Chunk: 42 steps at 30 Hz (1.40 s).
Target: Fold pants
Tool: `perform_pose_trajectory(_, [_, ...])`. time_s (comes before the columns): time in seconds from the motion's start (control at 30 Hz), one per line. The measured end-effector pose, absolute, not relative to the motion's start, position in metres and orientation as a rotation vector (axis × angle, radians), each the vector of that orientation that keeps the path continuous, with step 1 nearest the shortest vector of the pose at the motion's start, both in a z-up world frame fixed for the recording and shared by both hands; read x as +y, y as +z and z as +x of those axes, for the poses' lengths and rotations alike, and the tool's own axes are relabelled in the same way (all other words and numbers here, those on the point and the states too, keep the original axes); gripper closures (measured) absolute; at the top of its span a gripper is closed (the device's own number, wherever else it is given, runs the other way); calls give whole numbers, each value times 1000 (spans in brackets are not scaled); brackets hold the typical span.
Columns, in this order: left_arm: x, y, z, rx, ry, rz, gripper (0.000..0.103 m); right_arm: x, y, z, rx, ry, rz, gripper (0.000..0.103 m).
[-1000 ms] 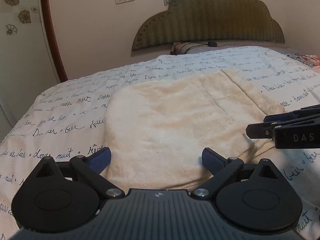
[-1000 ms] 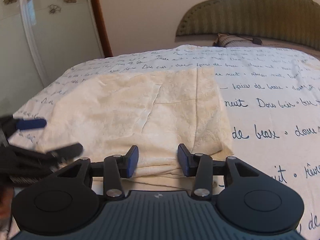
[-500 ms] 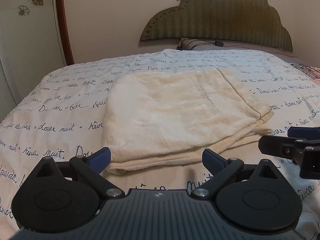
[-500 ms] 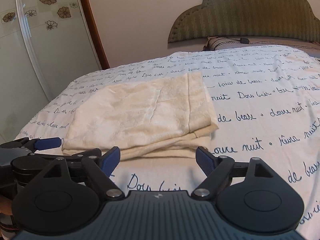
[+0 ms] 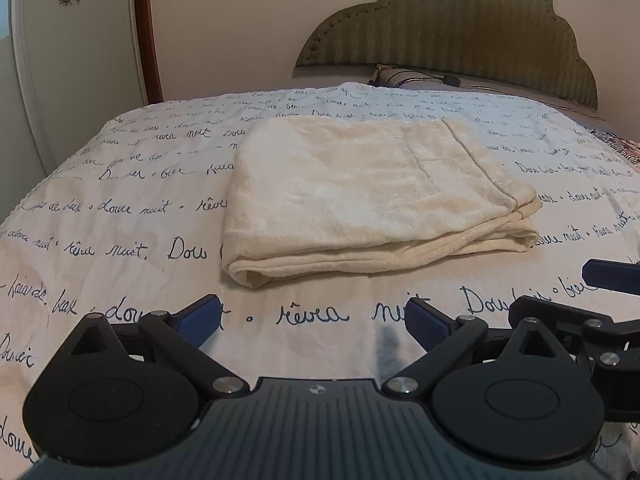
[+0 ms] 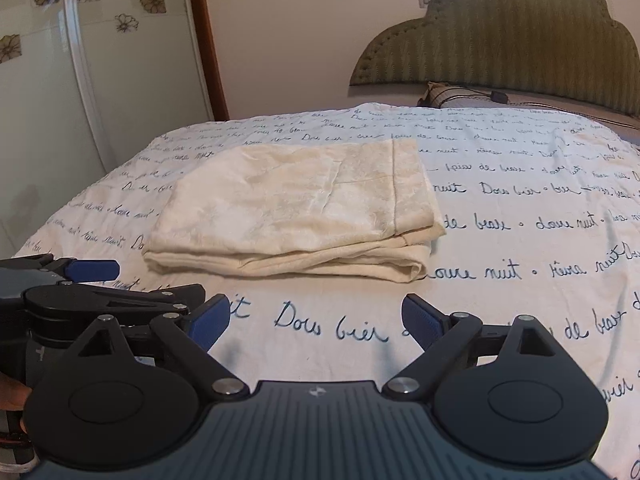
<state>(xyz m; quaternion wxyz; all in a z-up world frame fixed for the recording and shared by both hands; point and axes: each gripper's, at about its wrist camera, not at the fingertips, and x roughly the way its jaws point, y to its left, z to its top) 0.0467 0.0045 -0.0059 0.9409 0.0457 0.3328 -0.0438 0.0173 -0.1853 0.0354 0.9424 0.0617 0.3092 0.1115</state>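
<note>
The left gripper (image 5: pixel 312 322) hovers low over the bed (image 5: pixel 120 216), fingers (image 5: pixel 198 318) spread apart and empty. The pants (image 5: pixel 360 196), folded into a flat cream stack, lie on the bed ahead of both grippers, apart from every fingertip. The right gripper (image 6: pixel 316 320), just beside the left, also has its fingers (image 6: pixel 422 320) wide apart, gripping nothing.

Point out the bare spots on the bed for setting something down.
Bare bedspread lies right of the folded pants, and a strip lies left of them. Nearest the cameras it is crowded: the left hand-held gripper and right hand-held gripper hover there, open.
</note>
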Motion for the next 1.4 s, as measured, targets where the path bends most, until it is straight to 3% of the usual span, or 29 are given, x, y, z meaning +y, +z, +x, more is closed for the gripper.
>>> perform_pose_trajectory(0.6, [13,-37,38,665,-59,84,0,-191,-8,22,650,162,172,0])
perform_pose_trajectory(1.4, [17,-39,37,653,-57,58,0,-187,-15,21,644,164,129,0])
